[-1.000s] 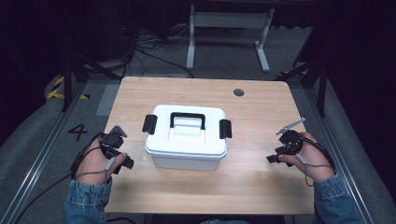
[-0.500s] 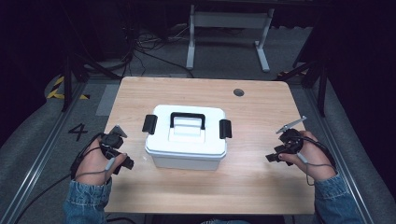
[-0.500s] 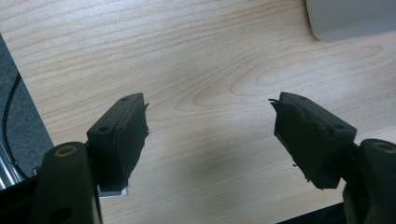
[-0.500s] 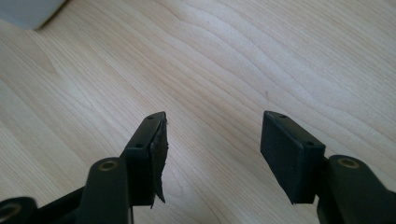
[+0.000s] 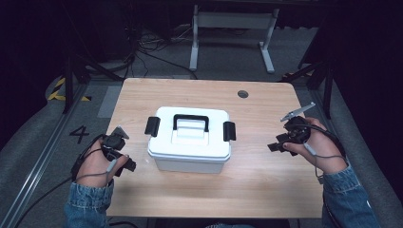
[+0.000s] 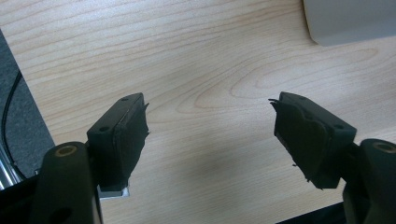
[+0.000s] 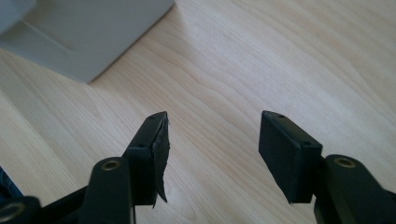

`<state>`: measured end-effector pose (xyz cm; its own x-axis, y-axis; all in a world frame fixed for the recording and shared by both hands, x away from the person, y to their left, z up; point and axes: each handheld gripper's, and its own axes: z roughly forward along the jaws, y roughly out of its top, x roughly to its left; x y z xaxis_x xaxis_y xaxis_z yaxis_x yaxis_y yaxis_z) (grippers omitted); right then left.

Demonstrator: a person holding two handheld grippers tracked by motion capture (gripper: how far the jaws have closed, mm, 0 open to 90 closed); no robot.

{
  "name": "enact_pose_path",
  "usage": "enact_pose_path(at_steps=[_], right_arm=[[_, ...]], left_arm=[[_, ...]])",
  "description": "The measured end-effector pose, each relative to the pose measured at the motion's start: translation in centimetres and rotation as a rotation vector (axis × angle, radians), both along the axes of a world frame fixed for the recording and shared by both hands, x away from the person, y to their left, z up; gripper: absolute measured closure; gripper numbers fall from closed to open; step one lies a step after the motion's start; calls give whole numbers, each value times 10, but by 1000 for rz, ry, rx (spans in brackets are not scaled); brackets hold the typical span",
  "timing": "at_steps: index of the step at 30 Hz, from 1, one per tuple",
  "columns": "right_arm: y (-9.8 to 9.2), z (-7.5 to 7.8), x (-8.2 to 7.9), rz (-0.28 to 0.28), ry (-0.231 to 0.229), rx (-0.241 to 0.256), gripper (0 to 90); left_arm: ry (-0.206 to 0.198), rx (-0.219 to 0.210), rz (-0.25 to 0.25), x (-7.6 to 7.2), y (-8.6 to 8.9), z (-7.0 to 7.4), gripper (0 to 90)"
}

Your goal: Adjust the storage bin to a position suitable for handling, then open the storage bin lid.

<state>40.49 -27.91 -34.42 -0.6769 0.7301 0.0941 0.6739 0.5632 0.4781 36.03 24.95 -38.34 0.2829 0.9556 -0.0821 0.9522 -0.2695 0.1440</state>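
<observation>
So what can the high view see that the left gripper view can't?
The high view takes in the whole white box with its black handle and two black side latches, both hands, the right gripper and the floor past the table. The left gripper view gives a close look at the left gripper with its jaws spread apart and nothing between them, plus the frayed edges of its pads. Both share the wooden tabletop and a bit of the box.
</observation>
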Motion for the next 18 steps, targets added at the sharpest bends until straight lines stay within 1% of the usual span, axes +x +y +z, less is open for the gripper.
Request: enact_pose_path(at_steps=[1,4,6,10,12,16,18], right_arm=[[0,0,0,0,0,0,439],[8,14,0,21,-10,7,439],[12,23,1,33,-33,10,439],[24,37,4,62,-55,8,438],[27,39,4,70,-56,9,438],[40,50,4,113,-60,16,438],[45,55,5,117,-59,6,439]], left_arm=[[0,0,0,0,0,0,264],[-4,8,4,1,2,1,264],[-4,6,4,1,3,0,264],[-3,3,10,-1,3,0,264],[-2,6,4,-1,4,0,264],[-2,6,10,-3,6,-1,264],[1,7,18,-4,6,-1,264]])
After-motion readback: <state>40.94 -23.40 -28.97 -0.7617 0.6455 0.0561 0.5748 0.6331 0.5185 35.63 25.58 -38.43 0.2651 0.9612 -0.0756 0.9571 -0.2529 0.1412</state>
